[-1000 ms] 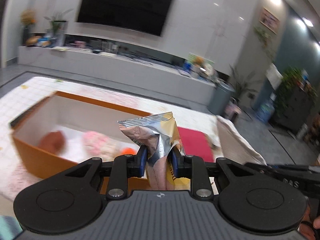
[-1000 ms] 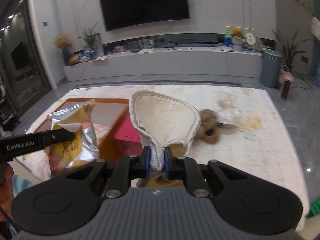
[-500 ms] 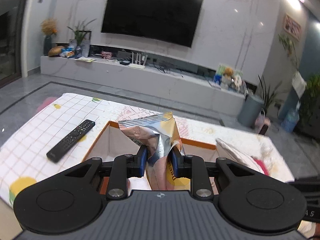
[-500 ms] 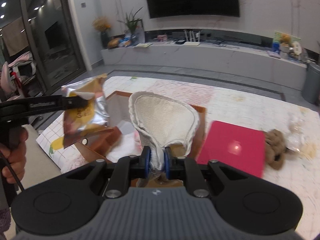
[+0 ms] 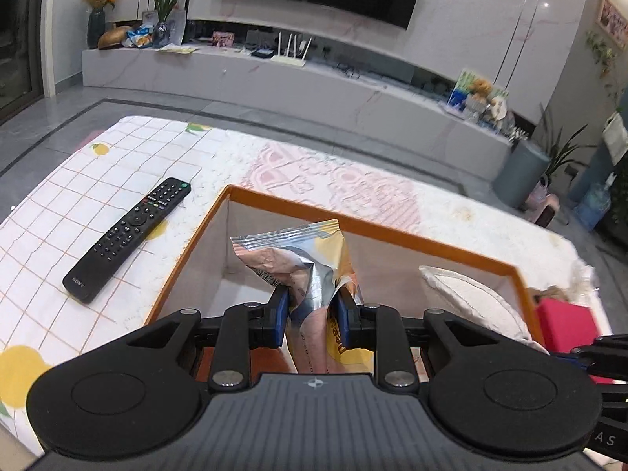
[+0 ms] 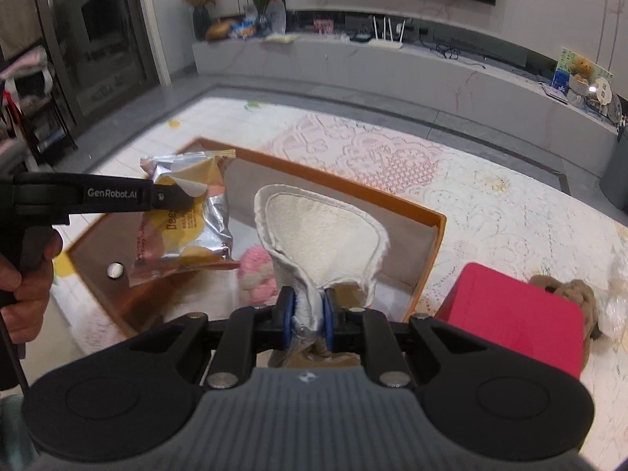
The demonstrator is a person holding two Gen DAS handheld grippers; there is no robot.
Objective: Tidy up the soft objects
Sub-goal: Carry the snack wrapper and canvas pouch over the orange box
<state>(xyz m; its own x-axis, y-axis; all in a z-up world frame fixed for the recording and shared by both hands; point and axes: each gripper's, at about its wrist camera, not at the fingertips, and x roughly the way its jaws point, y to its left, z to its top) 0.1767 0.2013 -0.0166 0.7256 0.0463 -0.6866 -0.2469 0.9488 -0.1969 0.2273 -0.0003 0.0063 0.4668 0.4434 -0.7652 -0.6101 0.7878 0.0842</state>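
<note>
My left gripper (image 5: 312,308) is shut on a silver and yellow snack bag (image 5: 298,259) and holds it above the orange box (image 5: 376,231). The bag also shows in the right wrist view (image 6: 188,219), hanging over the box's left end. My right gripper (image 6: 308,314) is shut on a white fleece-lined slipper (image 6: 318,239), held over the orange box (image 6: 431,231). The slipper shows at the right of the left wrist view (image 5: 471,302). A pink fluffy item (image 6: 257,274) lies inside the box.
A black remote (image 5: 127,235) lies on the patterned cloth left of the box. A red flat lid (image 6: 518,314) lies right of the box, with a brown plush toy (image 6: 573,294) and a clear plastic wrapper (image 6: 616,306) beyond it.
Both grippers have swung left and come over the orange box with their loads. The box is now directly below the snack bag and the slipper.
</note>
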